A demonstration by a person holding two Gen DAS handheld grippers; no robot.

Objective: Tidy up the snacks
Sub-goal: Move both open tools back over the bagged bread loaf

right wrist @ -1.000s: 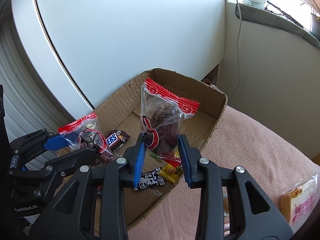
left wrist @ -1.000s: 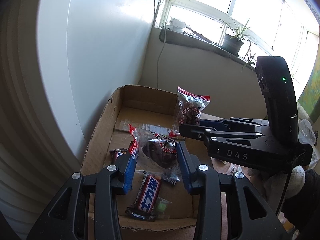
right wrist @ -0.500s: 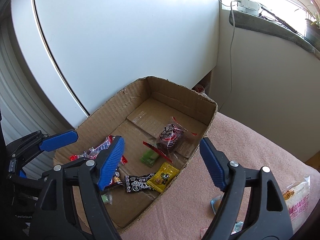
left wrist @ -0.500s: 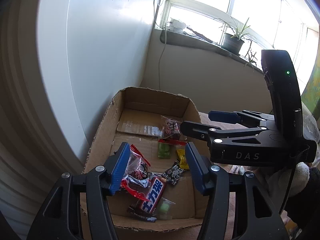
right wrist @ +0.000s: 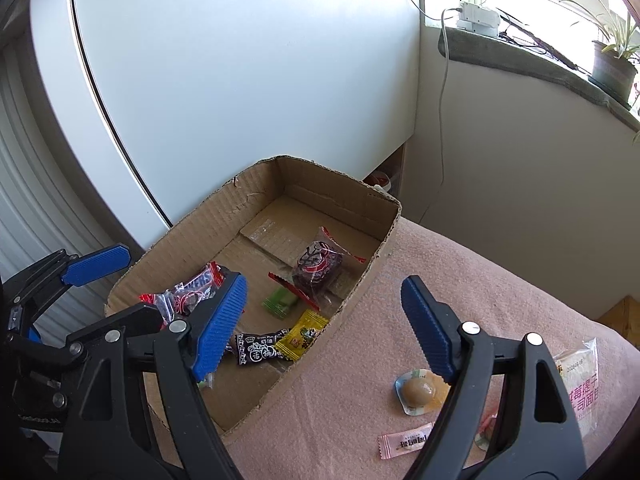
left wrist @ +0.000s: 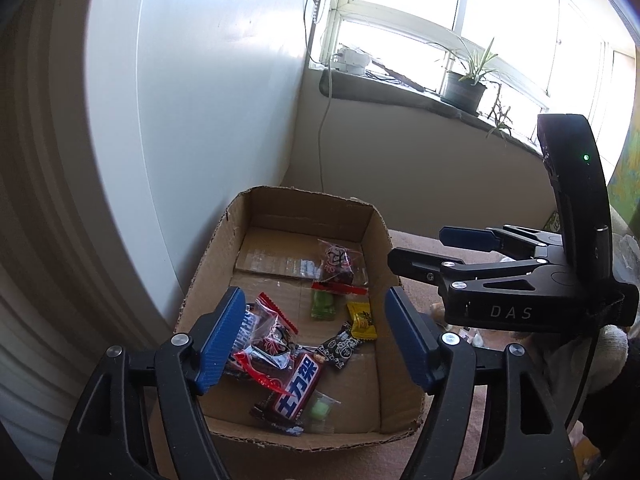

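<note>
right wrist view: right tongs (right wrist: 324, 320) spread wide, nothing held, hanging over the near rim of the cardboard box (right wrist: 256, 196). left tongs (left wrist: 316, 340) equally wide and empty, poised above the box's near end.

inside the box are noted a clear red-edged packet of dark fruit (right wrist: 318, 266), a second such packet (left wrist: 268, 344) lying on a chocolate bar (left wrist: 294, 390), a green sweet (right wrist: 280, 301), a yellow sweet (right wrist: 304, 334) and a black sweet (right wrist: 260, 350).

not yet boxed, on the pink blanket (right wrist: 460, 272) to the right: a round jelly cup (right wrist: 418, 392), a pink sachet (right wrist: 404, 444), and a bread packet (right wrist: 580, 380) at the edge.

handling, judged: all light. the jelly cup looks stiff but smooth and squashable; it is best pinched across the body with a gentle squeeze. the sachet lies flat and limp, so it is best taken at one end, scraped up off the soft blanket. the film packets look slippery; the crimped seams are the likely hold.
</note>
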